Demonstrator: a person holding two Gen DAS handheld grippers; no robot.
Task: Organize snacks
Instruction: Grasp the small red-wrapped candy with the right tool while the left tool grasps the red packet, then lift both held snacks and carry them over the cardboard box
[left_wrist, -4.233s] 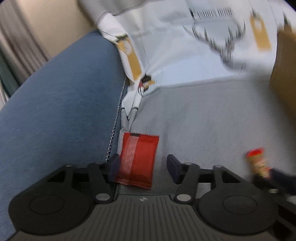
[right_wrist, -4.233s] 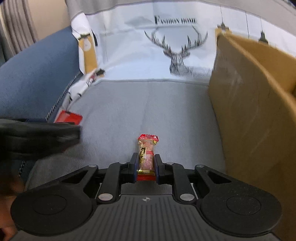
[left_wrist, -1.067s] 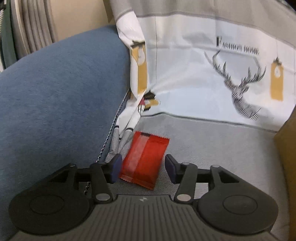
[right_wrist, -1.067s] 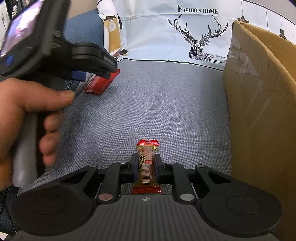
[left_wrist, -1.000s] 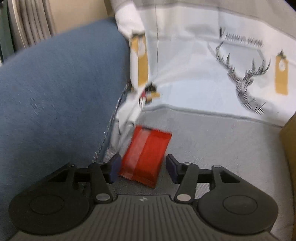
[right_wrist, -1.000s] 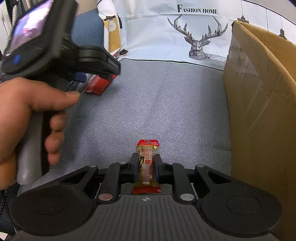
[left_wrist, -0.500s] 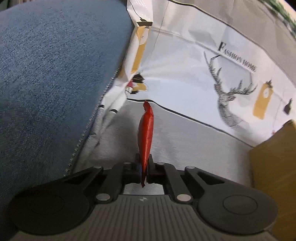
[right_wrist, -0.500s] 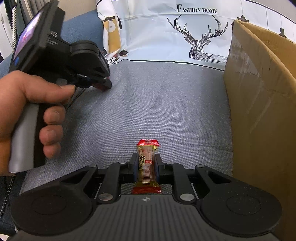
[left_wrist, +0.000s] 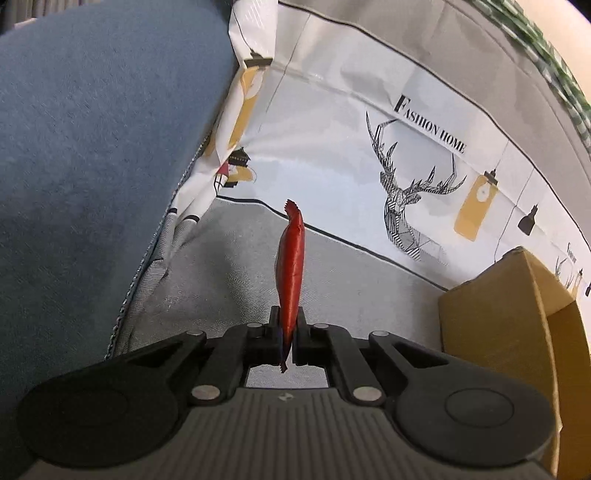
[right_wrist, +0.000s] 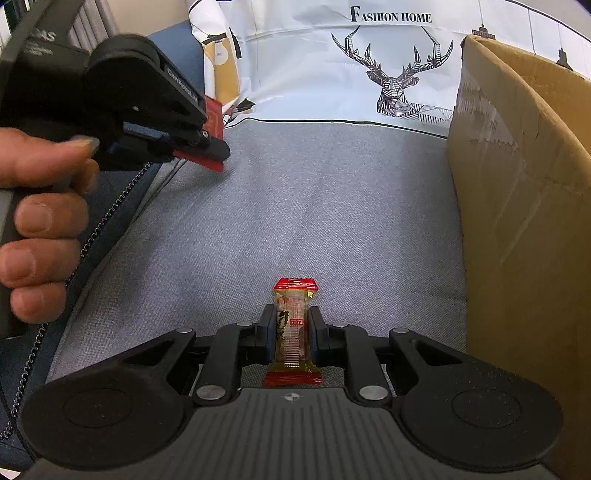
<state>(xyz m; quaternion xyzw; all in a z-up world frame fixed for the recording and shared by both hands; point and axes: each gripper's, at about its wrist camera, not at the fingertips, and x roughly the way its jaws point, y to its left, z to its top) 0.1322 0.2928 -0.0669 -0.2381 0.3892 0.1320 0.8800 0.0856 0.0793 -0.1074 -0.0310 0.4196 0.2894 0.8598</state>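
Note:
A flat red snack packet (left_wrist: 291, 266) stands on edge, pinched between the pads of my left gripper (left_wrist: 287, 328), lifted off the grey seat cover. From the right wrist view the same left gripper (right_wrist: 212, 147) shows at upper left in a person's hand (right_wrist: 40, 221), with the red packet (right_wrist: 213, 118) in its jaws. My right gripper (right_wrist: 292, 325) is shut on a small yellow and red wrapped snack bar (right_wrist: 293, 321), held low over the grey cover. A cardboard box (right_wrist: 524, 192) stands at the right, its flap (left_wrist: 517, 302) also seen from the left wrist.
The grey seat cover (right_wrist: 314, 206) lies between the grippers. A blue cushion (left_wrist: 92, 166) with a metal chain (right_wrist: 96, 232) along its edge borders the left. A white deer-print cloth (right_wrist: 369, 66) hangs at the back.
My left gripper shut on the red packet, lifted it off the cover and rolled, so the packet now stands on edge. The right gripper and its snack bar stayed still.

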